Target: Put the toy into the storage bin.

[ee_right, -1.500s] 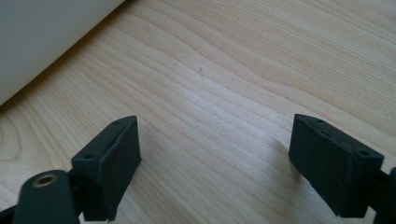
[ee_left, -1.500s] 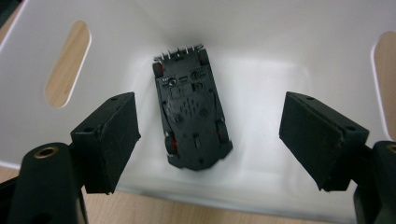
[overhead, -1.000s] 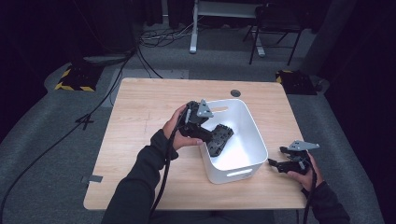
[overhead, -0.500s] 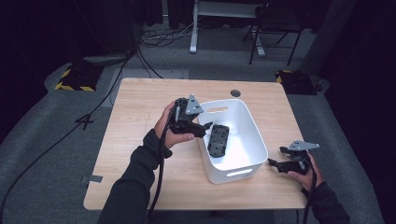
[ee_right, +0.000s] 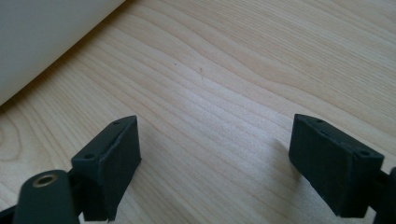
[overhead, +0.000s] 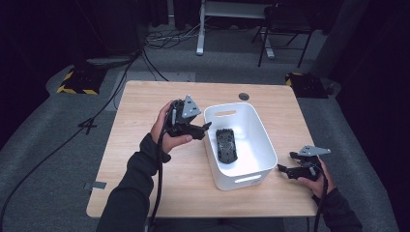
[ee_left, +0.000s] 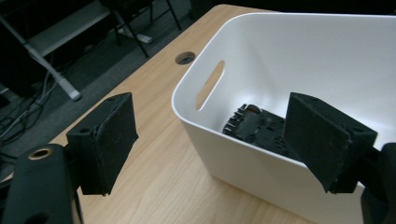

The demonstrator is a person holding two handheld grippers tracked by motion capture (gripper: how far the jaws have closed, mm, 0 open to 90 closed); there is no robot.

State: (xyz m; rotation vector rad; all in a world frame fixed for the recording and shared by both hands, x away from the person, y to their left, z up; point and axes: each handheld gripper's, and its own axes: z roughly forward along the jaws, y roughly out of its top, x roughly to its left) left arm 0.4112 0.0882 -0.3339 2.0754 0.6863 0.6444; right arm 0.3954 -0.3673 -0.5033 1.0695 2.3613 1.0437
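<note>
- Black part (overhead: 226,145) is lying flat on the floor of the white bin (overhead: 263,162), near the bin's middle, seen in the left tool's view past the near wall (ee_left: 261,128).
- Left tool (overhead: 202,129) is hanging just outside the bin's left wall, jaws spread and pinching nothing; its jaws have just been opening, with only air and the bin's rim between them.
- Right tool (overhead: 284,170) is resting low over the worktop (overhead: 145,169) to the right of the bin, jaws spread and empty, bare wood (ee_right: 210,93) lying between them.
- Risk 1: the left tool is sitting close to the rim, so a careless sweep of the hand is likely to knock the light bin and slide it across the worktop.
- Risk 2: the trailing cable (overhead: 158,193) is running along the forearm; a snag on the worktop's edge could be jerking the tool into the bin wall.
- Risk 3: if the part is to be picked up again, the tall walls are narrowing the approach, and a jaw catching the rim could be tipping the bin.
- Risk 4: the bin's near end is standing near the worktop's front edge, so a push from the right tool could be driving it toward a fall.
</note>
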